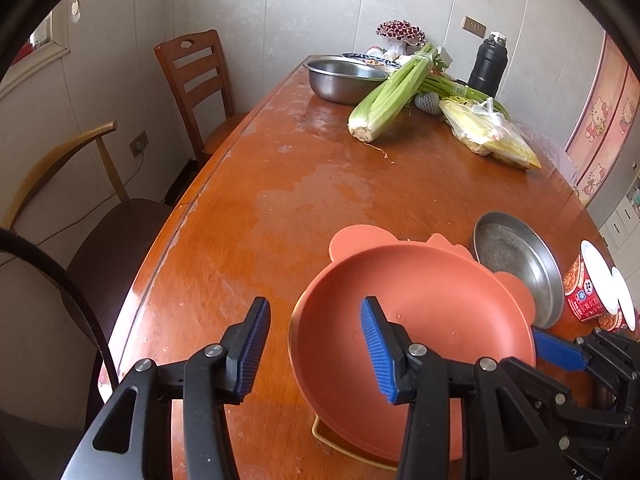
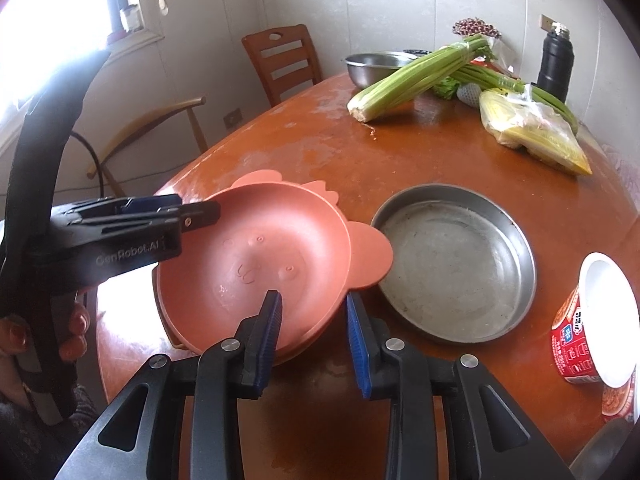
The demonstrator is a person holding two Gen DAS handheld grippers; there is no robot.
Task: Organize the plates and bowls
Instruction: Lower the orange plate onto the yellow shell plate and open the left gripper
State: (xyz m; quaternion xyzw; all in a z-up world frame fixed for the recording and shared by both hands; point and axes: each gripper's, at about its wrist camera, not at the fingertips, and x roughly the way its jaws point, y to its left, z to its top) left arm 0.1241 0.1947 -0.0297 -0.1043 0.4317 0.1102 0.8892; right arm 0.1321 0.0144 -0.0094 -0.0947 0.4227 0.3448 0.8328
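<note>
A salmon-pink bowl (image 1: 416, 312) (image 2: 256, 256) with round ears sits on top of similar pink dishes, and a yellowish edge (image 1: 320, 434) shows under the stack. My left gripper (image 1: 316, 344) straddles the bowl's left rim, one finger outside and one inside. Its pads are clear of the rim, so it is open. From the near right side, my right gripper (image 2: 316, 336) straddles the rim beside an ear in the same way, also open. Each gripper shows in the other's view: the left gripper (image 2: 192, 212) and the right gripper (image 1: 560, 354). A round steel pan (image 2: 452, 264) (image 1: 516, 264) lies right of the bowl.
Two instant noodle cups (image 2: 580, 332) stand at the table's right edge. Celery (image 1: 384, 96), a steel basin (image 1: 344, 80), bagged corn (image 1: 488, 132) and a black flask (image 1: 488, 64) fill the far end. Two chairs (image 1: 196, 80) stand left of the table. A person's hand (image 2: 76, 332) holds the left gripper's handle.
</note>
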